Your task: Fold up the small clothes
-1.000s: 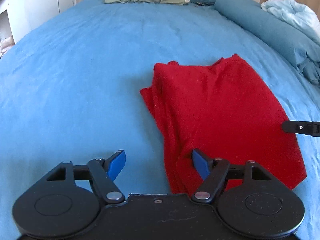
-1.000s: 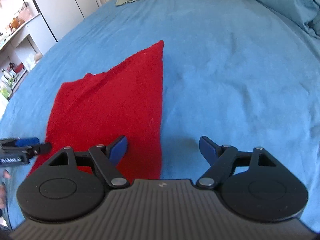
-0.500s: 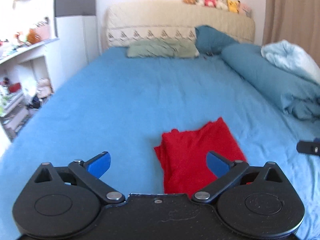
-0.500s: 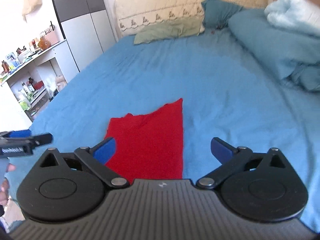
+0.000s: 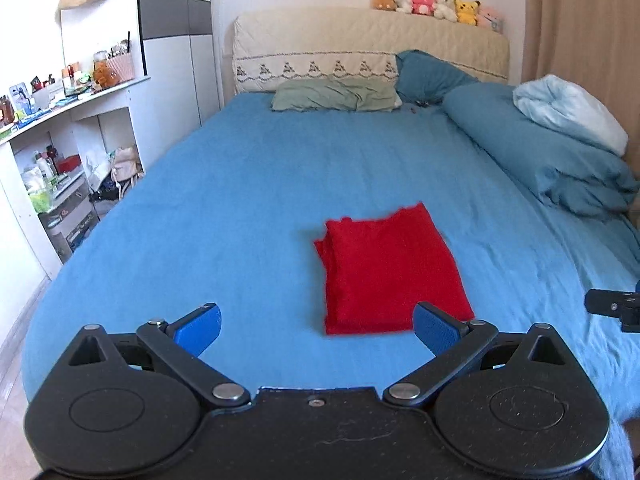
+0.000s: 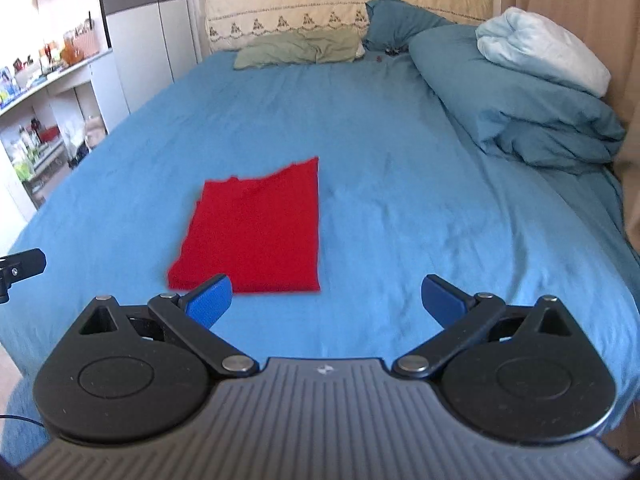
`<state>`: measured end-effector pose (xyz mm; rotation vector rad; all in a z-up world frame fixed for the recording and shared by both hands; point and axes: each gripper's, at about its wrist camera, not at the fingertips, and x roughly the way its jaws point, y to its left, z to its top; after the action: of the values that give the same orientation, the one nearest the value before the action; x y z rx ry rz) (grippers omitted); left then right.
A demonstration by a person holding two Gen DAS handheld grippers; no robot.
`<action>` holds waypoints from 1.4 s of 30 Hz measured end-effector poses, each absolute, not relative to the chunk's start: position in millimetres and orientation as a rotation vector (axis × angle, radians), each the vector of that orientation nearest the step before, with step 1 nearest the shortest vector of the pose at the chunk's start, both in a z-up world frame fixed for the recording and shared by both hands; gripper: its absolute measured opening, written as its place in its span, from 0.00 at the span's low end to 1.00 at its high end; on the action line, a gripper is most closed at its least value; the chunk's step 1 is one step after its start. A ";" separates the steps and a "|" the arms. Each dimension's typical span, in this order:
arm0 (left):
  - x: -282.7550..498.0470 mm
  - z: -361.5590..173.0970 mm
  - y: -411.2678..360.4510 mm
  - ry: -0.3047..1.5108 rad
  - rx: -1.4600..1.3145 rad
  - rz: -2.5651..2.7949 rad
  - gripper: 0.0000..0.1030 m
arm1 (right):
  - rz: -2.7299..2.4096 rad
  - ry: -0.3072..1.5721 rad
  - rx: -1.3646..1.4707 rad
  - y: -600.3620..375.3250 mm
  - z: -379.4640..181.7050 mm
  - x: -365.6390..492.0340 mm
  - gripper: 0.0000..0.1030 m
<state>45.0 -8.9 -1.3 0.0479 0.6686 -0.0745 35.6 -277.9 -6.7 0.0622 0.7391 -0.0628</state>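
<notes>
A red garment (image 5: 390, 270) lies folded into a flat rectangle on the blue bed sheet (image 5: 240, 208). It also shows in the right wrist view (image 6: 256, 236), left of centre. My left gripper (image 5: 318, 328) is open and empty, held back from the garment's near edge. My right gripper (image 6: 326, 300) is open and empty, also short of the garment and to its right. The tip of the right gripper shows at the right edge of the left wrist view (image 5: 612, 306). The tip of the left gripper shows at the left edge of the right wrist view (image 6: 20, 266).
A rolled blue duvet (image 5: 552, 160) with a pale blanket (image 5: 572, 112) lies along the bed's right side. Pillows (image 5: 336, 94) and a headboard (image 5: 368, 48) are at the far end. White shelves (image 5: 60, 152) with clutter stand left of the bed.
Both grippers have pulled back and up from the red garment, and their jaws have opened wider. The garment stays folded on the sheet and looks smaller and farther off.
</notes>
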 end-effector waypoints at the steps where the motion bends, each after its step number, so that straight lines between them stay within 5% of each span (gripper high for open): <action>1: 38.4 -4.1 -10.5 0.665 0.055 -0.073 1.00 | -0.063 0.750 0.066 -279.0 -9.8 28.6 1.00; 42: -6.3 -18.9 -17.0 0.616 0.118 -0.095 1.00 | -0.096 0.798 0.069 -265.1 -31.0 -17.6 1.00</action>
<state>-6.3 -17.0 -18.9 0.1180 0.6160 -0.0949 -17.6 -265.1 -31.0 0.0693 0.7976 -0.0958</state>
